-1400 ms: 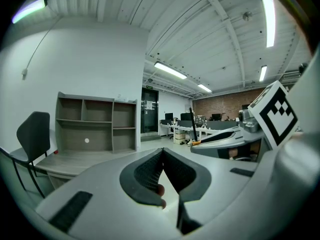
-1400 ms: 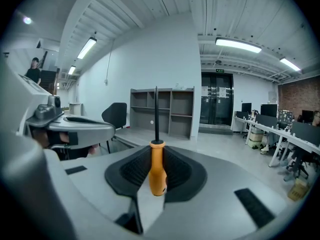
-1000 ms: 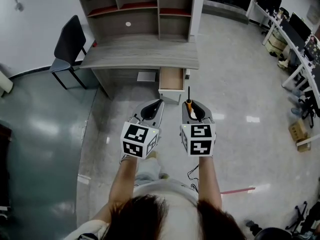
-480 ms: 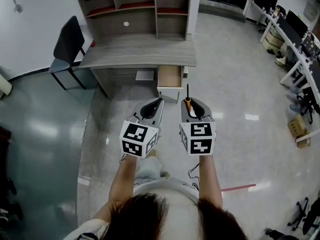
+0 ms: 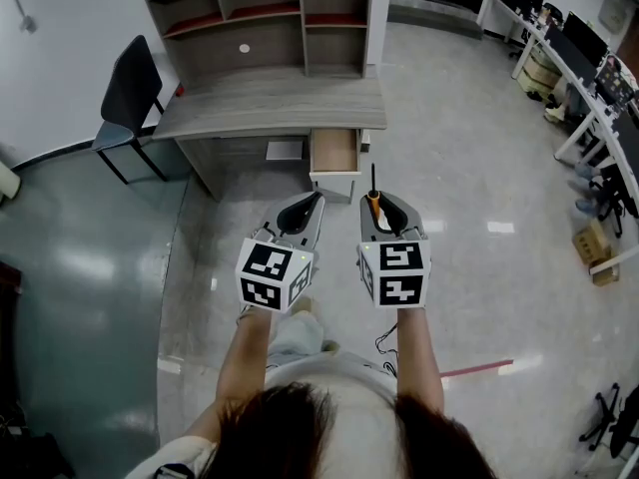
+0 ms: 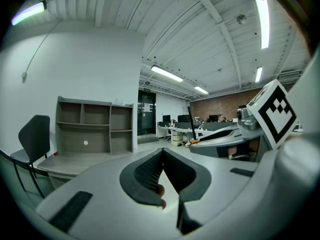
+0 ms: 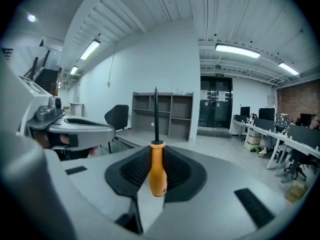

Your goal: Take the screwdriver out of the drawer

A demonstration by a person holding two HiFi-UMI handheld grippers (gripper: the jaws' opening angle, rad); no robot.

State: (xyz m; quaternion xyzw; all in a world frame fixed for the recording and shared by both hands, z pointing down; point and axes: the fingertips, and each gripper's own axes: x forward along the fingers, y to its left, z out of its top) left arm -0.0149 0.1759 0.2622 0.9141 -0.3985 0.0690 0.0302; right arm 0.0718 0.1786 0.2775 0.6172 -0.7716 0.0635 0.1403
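Note:
My right gripper (image 5: 378, 208) is shut on the screwdriver (image 7: 157, 167), which has an orange handle and a black shaft (image 5: 372, 177) pointing forward and up. In the right gripper view the handle stands upright between the dark pads. My left gripper (image 5: 312, 205) is shut with nothing between its pads (image 6: 150, 170). Both grippers are held side by side at chest height, well back from the desk (image 5: 280, 103). The open drawer (image 5: 334, 153) sticks out under the desk's right end, and its inside looks empty.
A shelf unit (image 5: 262, 23) stands on the desk. A black chair (image 5: 127, 96) is at the desk's left. Office desks with monitors (image 5: 579, 53) line the right side. A cardboard box (image 5: 587, 247) sits on the glossy floor at the right.
The desk and drawer have slid slightly farther away and left in the head view. Both grippers keep their pose, and the screwdriver stays in the right one.

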